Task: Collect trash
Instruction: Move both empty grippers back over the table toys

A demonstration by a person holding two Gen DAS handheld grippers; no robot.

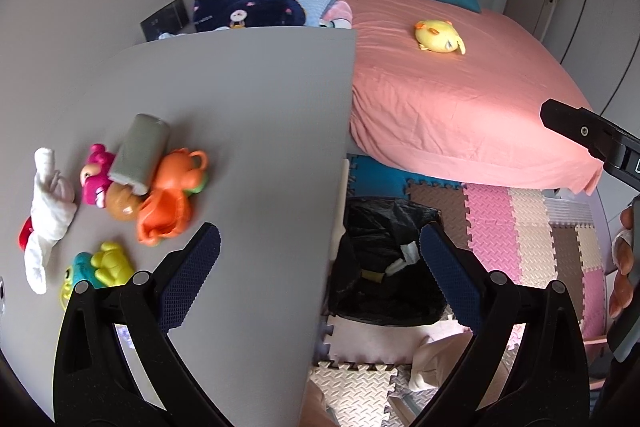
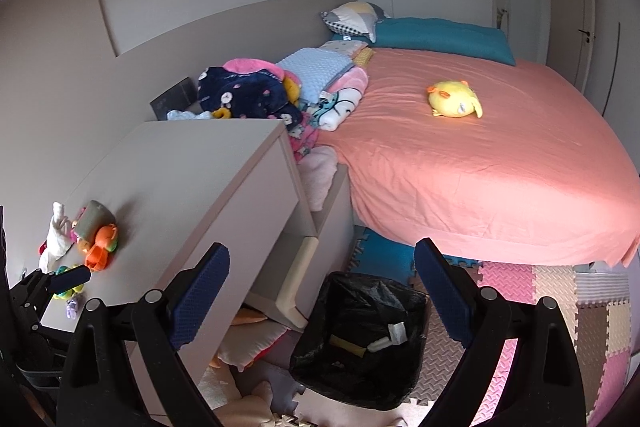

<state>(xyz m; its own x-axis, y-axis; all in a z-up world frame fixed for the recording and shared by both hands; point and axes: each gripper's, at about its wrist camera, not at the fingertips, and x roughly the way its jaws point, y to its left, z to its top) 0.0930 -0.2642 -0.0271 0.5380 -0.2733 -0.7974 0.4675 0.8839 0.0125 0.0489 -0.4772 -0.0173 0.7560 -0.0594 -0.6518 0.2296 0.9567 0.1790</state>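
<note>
A bin lined with a black bag [image 1: 384, 263] stands on the floor beside the grey cabinet [image 1: 248, 131]; it also shows in the right wrist view [image 2: 360, 339]. Scraps of paper trash [image 2: 384, 339] lie inside it. My left gripper [image 1: 320, 275] is open and empty, above the cabinet's right edge and the bin. My right gripper [image 2: 324, 299] is open and empty, above the bin. A white crumpled cloth or tissue [image 1: 48, 219] and a grey-green roll [image 1: 140, 155] lie among plastic toys [image 1: 168, 195] on the cabinet's left part.
A bed with a pink sheet [image 2: 480, 163] fills the right, with a yellow plush [image 2: 456, 99] on it and folded blankets [image 2: 256, 91] at its left. Foam puzzle mats [image 1: 520, 227] cover the floor. Plush items [image 2: 248, 347] lie under the cabinet.
</note>
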